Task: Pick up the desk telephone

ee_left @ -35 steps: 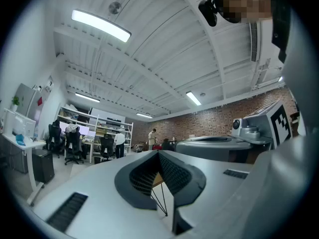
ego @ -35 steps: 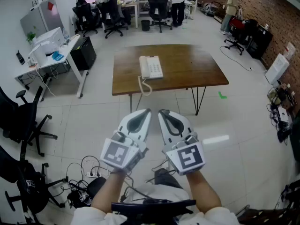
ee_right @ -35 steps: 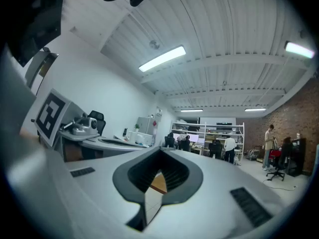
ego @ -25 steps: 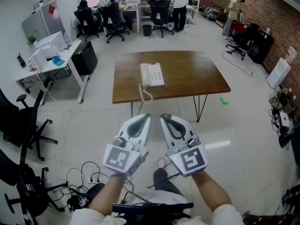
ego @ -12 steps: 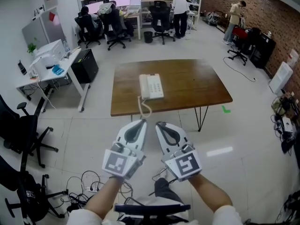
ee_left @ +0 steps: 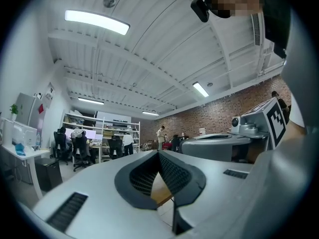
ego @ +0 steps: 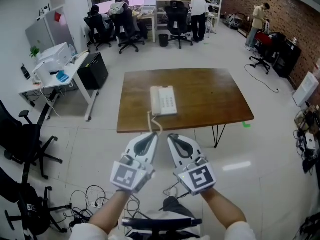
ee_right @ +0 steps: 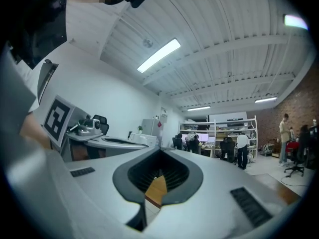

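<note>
A white desk telephone [ego: 163,100] with a curly cord hanging over the near edge lies on a brown wooden table [ego: 210,99] ahead of me. My left gripper [ego: 150,137] and right gripper [ego: 172,138] are held side by side above the floor, just short of the table's near edge, both shut and empty. In the left gripper view the shut left gripper [ee_left: 158,155] shows only a sliver of tabletop through its jaws. In the right gripper view the shut right gripper [ee_right: 160,151] shows the same. The telephone is hidden in both gripper views.
A white desk [ego: 52,64] with a printer and a black computer tower stands at left, and black office chairs [ego: 22,134] sit nearer. Cables and a power strip [ego: 95,191] lie on the floor by my feet. People work at desks [ego: 150,14] at the back.
Both grippers and I have moved forward toward the table; the table and telephone sit closer and lower in the head view. The jaws stayed shut.
</note>
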A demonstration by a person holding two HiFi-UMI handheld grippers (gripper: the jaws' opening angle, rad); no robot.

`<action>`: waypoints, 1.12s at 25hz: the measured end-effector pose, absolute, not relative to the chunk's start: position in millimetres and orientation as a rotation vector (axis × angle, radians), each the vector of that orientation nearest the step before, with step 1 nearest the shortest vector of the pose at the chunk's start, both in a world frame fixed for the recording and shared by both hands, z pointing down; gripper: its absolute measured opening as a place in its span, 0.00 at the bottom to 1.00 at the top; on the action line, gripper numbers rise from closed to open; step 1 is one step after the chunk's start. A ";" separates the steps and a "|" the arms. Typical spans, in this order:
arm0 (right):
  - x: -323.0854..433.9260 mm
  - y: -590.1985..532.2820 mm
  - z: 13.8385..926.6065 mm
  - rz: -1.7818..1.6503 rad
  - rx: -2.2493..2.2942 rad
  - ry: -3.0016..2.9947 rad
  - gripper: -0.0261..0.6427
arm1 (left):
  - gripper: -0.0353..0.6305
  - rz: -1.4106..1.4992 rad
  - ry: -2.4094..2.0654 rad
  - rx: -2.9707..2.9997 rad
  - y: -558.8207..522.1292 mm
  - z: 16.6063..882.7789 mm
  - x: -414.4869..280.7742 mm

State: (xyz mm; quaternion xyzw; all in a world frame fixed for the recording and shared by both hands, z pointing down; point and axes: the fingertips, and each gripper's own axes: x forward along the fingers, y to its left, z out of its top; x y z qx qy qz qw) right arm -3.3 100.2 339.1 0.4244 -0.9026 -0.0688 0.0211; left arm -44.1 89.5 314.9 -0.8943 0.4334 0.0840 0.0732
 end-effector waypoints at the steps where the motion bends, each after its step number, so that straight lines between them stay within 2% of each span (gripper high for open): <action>1: -1.2 93.6 340.3 -0.206 1.321 -2.796 0.04 | 0.06 0.251 1.306 -2.689 83.3 316.2 -42.1; 28: 24.8 -15.1 366.9 -0.145 1.323 -2.790 0.04 | 0.06 0.207 1.452 -2.661 -29.5 334.1 -1.1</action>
